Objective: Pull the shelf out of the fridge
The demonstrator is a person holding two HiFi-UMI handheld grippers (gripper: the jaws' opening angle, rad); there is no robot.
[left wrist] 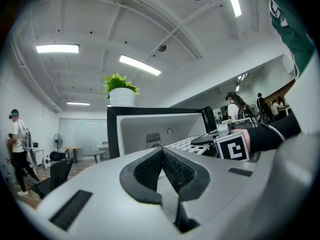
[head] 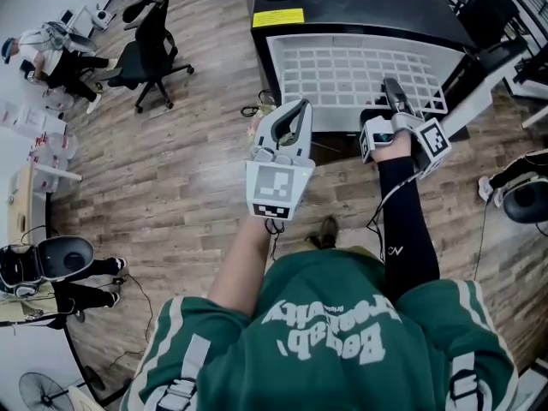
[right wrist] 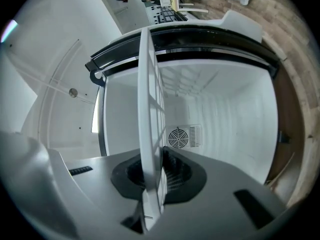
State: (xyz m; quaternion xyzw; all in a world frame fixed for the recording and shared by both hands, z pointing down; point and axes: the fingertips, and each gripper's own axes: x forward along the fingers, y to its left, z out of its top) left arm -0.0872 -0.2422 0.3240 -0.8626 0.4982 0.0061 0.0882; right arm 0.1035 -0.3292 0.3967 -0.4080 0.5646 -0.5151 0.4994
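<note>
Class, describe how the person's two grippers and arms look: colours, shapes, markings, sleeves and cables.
The left gripper and right gripper have pale grey shells with dark ribbed pads. Each carries a white cube with black square markers. The right arm wears a long black sleeve, with a thin cable beside it. The top is green with white stripes.

One shelf (head: 342, 71) (white), two hand-held grippers (head: 294, 118) (head: 394, 92)

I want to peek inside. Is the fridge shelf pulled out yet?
Mostly out. The white shelf sticks far past the black fridge, its near edge clamped in the right gripper. Whether its back is free, cannot tell.
</note>
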